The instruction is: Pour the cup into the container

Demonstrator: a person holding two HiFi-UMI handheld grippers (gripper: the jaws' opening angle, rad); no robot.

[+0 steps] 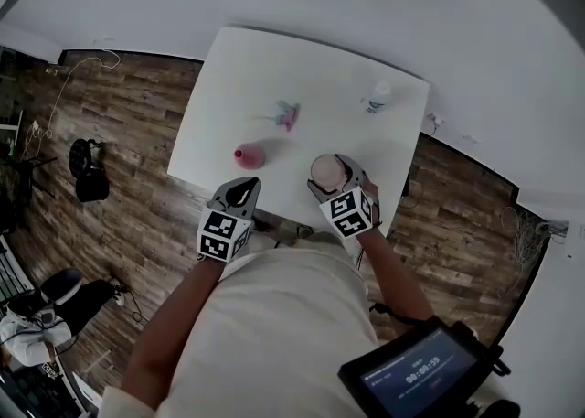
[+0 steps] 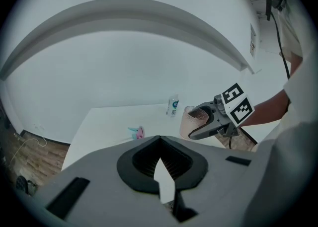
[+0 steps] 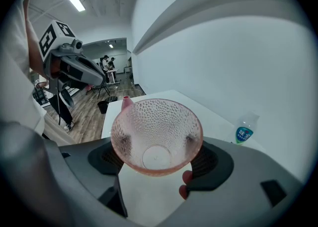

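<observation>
Right gripper [image 3: 157, 147]: fingers pinch a pink dimpled cup [image 3: 156, 121] by its sides, one pad on each wall. The cup stands upright, mouth toward the camera. In the head view the cup [image 1: 326, 169] is over the bench [image 1: 274, 59] close to its near edge, toward the right side. Whether its base rests on the surface cannot be told. The right gripper [image 1: 334, 176] reaches in from that near edge.

Left gripper [image 2: 159, 140]: fingers pressed together, nothing between them. In the head view the left gripper [image 1: 239, 193] sits at the near edge of the bench, pointing at the container [image 1: 248, 156] and apart from it.

Container: pink-red, standing on the bench near the near edge, left of the cup and apart from it. In the right gripper view only its top [image 3: 127, 103] shows, behind the cup's rim.

Other items on the bench:
- A small pink-and-blue object [image 1: 288, 114] lies about mid-bench, beyond the container. Its kind cannot be made out.
- A clear bottle [image 1: 377, 96] with a blue label stands near the far right corner, well apart from the rest.

The left gripper view confirms the right gripper [image 2: 206, 121] closed on the cup [image 2: 191, 119].
</observation>
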